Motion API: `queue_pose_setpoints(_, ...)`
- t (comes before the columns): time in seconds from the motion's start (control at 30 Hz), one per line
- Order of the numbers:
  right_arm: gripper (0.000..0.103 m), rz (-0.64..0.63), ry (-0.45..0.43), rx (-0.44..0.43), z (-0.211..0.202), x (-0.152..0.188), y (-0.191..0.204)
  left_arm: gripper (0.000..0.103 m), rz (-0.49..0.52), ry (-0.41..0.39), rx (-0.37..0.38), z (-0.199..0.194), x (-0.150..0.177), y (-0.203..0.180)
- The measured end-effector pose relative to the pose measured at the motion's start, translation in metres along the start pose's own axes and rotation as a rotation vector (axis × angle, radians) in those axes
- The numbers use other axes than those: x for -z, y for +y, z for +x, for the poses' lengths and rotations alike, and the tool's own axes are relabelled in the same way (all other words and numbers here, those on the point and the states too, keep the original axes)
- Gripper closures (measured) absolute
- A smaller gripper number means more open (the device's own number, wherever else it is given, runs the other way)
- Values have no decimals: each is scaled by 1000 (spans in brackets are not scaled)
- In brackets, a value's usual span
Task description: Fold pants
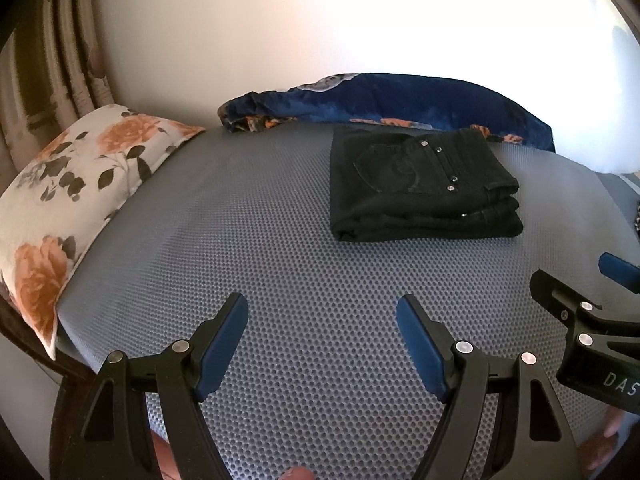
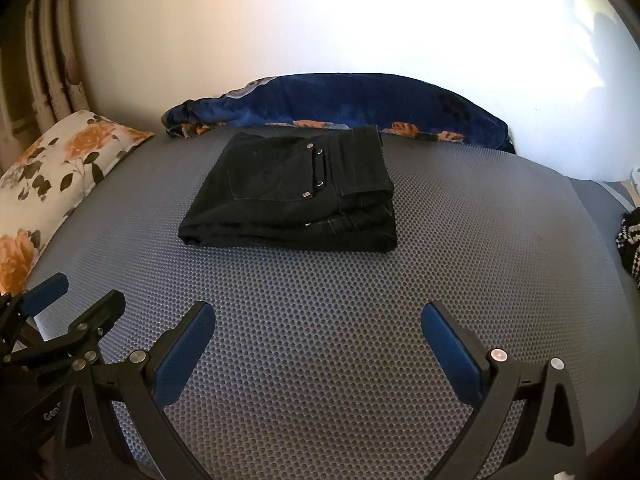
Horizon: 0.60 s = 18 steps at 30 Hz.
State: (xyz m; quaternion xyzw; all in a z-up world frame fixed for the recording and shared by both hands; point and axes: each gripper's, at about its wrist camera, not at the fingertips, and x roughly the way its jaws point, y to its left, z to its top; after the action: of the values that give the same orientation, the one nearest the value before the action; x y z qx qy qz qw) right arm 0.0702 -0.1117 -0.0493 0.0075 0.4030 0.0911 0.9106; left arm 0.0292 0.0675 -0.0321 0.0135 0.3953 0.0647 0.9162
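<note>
pants (image 2: 292,192) look done: black pair folded into a compact stack, several layers thick, back pocket with rivets facing up, lying flat on the bed (image 2: 320,320) toward the far side, just in front of the blue floral blanket (image 2: 340,100). edges fairly squared, no leg hanging loose that i can see. i'd judge the fold finished, nothing obvious left except maybe a tidy-up of the right edge where the layers sit slightly uneven.

my left gripper (image 1: 322,334) has jaws spread, nothing between them, hovering over the near part of the bed, well apart from the pants. my right gripper (image 2: 318,334) same: jaws spread wide, empty, pointing down at bare mattress cover.

surface is a grey cover with a dotted honeycomb texture, flat, uncluttered. floral pillow (image 1: 68,184) at left edge, blanket bunched along the far edge against a plain white wall (image 2: 320,20). curtain (image 1: 60,60) far left, black-and-white knit thing (image 2: 630,240) at right edge. strong light on the wall.
</note>
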Motion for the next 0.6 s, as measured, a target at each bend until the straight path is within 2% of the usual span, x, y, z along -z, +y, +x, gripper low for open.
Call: queue_pose_setpoints(0.6, 1, 24, 35, 4, 9, 4, -7, 26, 6, 23, -6, 7, 5, -4)
